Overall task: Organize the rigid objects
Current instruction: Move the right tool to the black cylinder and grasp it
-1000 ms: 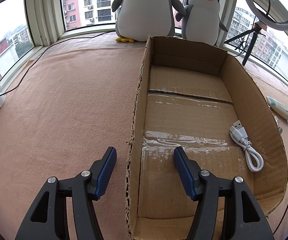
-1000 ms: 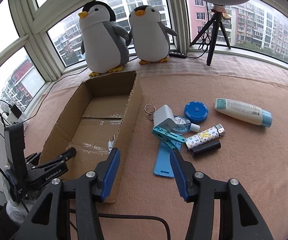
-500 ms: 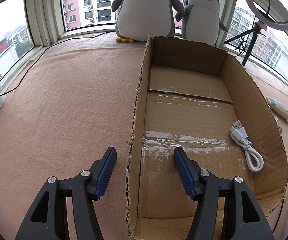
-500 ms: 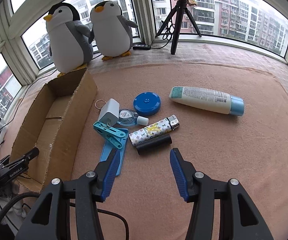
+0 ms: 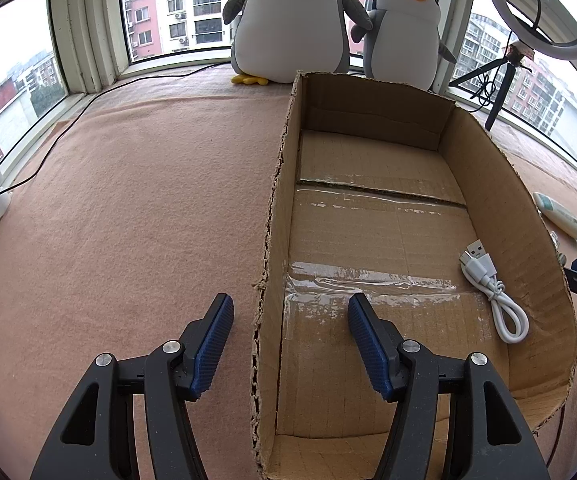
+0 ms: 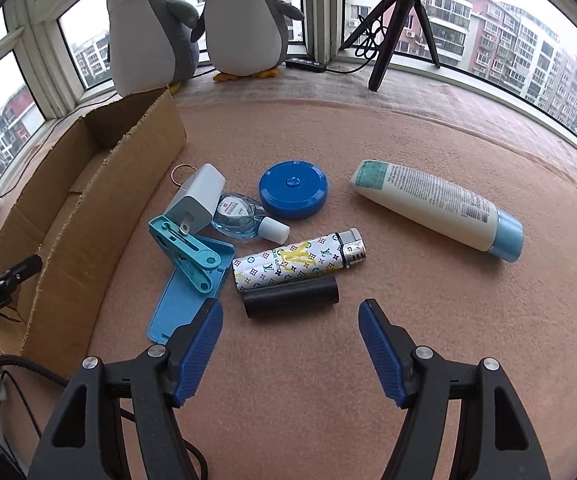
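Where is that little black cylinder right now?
In the right wrist view, the black cylinder lies on the pink mat just ahead of the open right gripper, right beside the patterned lighter.

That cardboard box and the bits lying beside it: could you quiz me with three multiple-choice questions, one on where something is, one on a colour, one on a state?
1. Where is the white USB cable?
A. Inside the cardboard box
B. On the carpet beside the lotion tube
C. On the windowsill

2. What colour is the round flat case?
A. Red
B. Blue
C. Green

3. How is the right gripper?
A. Shut on the black cylinder
B. Shut on nothing
C. Open, holding nothing

Answers:
1 A, the cable lies on the box floor by its right wall.
2 B, it is plainly blue.
3 C, its jaws stand wide apart, just short of the black cylinder.
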A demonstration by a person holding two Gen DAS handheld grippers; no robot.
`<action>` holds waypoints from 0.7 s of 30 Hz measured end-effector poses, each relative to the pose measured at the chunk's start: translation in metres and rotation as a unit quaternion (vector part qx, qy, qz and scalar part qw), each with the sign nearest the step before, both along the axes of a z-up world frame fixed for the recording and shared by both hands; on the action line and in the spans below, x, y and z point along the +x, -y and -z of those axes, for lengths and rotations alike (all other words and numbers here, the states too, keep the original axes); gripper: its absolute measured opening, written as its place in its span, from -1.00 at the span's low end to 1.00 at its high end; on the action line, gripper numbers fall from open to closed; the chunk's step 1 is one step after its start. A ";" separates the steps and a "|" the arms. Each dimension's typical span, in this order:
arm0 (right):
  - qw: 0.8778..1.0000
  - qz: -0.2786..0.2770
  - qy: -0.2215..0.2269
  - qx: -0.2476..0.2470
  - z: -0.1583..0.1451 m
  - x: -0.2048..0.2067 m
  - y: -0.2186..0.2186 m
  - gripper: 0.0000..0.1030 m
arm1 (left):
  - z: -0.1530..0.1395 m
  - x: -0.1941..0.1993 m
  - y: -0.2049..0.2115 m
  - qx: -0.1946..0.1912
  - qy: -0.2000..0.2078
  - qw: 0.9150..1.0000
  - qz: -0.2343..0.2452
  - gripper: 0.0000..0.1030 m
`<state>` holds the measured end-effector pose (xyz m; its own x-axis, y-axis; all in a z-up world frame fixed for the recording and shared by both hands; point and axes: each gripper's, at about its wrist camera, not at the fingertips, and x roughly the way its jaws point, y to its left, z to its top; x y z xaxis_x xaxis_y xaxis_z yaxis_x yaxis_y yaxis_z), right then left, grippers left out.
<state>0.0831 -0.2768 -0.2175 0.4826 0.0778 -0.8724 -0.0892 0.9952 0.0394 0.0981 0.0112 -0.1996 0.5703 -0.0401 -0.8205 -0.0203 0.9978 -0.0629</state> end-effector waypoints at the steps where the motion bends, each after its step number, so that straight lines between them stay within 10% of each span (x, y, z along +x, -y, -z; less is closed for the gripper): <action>1: 1.000 0.000 -0.001 0.003 0.001 0.001 0.001 0.29 | 0.000 0.000 0.000 0.000 0.000 1.000 0.000 0.26; 14: 1.000 -0.011 -0.015 0.008 0.010 0.011 0.000 0.28 | 0.000 0.000 0.000 0.000 0.000 1.000 0.000 0.26; 21: 1.000 -0.010 -0.017 0.008 0.009 0.011 0.001 -0.04 | 0.000 0.000 0.000 0.000 0.000 1.000 0.000 0.26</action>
<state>0.0946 -0.2773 -0.2265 0.4503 0.1009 -0.8872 -0.1082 0.9924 0.0580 0.0981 0.0108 -0.1996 0.5705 -0.0400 -0.8203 -0.0201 0.9978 -0.0627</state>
